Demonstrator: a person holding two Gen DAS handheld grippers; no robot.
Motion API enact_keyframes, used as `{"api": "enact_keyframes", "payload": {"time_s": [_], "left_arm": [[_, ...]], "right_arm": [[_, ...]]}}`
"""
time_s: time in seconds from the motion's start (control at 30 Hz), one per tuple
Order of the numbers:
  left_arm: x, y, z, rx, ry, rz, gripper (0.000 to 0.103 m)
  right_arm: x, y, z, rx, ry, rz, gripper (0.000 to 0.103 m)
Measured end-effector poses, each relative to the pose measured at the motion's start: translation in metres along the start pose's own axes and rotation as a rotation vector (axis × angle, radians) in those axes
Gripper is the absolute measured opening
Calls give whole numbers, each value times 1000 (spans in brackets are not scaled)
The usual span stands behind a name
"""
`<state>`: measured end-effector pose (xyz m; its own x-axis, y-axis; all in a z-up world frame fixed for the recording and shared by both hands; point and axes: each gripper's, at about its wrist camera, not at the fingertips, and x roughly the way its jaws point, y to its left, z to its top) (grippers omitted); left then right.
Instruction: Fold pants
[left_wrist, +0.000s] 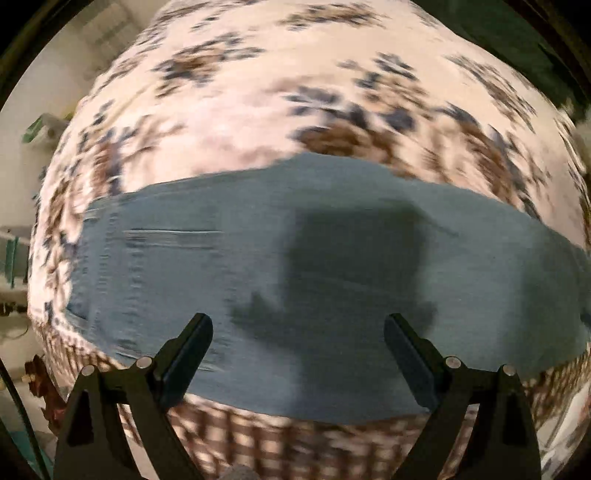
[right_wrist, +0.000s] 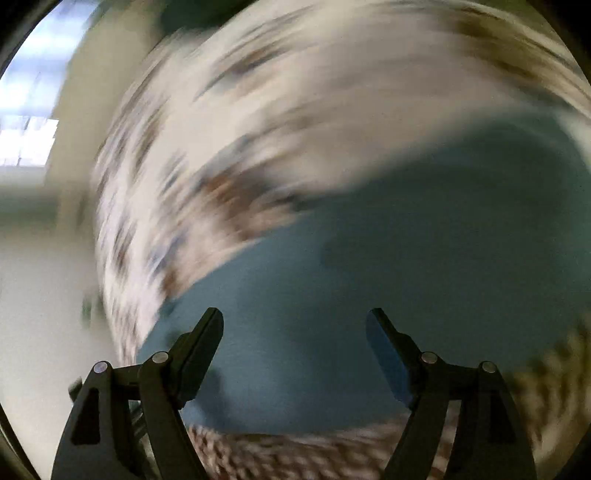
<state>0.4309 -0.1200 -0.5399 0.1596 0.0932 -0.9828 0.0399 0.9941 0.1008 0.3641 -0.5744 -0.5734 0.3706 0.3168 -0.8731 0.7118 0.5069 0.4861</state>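
Blue-grey pants (left_wrist: 258, 266) lie flat in a long band across a floral bedspread (left_wrist: 258, 92). In the left wrist view they run from left to right below my left gripper (left_wrist: 297, 321), which hangs above them, open and empty. Its shadow falls on the cloth. In the right wrist view the pants (right_wrist: 369, 295) fill the lower right, heavily blurred. My right gripper (right_wrist: 295, 317) is open and empty above them, near one end of the pants.
The bedspread has a checked border (left_wrist: 258, 443) along the near edge. Beyond the bed's left side are a pale wall and small cluttered items (left_wrist: 40, 129). A bright window (right_wrist: 29, 110) shows at the far left of the right wrist view.
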Motion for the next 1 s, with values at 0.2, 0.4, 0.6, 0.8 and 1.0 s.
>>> {"api": "enact_keyframes", "payload": {"time_s": [0.2,0.4,0.6,0.8,1.0], "left_arm": [[6,-93,0,132,14,-22,95],[7,-166,0,237,-16,-31,95],[7,-192,-1,302,-22,-25,95],[16,-183,0,269,5,-24,95],[27,-177,-4,257,29,-28,95]], "right_arm": [[-43,-126,35,197,-185,-71,82],[7,-115,62,55,-109,-114,48],[23,-109,65,10,-95,-174,6],[8,-129,70,27,-66,-139,42],[20,-124,71,-24,-37,-185,31]]}}
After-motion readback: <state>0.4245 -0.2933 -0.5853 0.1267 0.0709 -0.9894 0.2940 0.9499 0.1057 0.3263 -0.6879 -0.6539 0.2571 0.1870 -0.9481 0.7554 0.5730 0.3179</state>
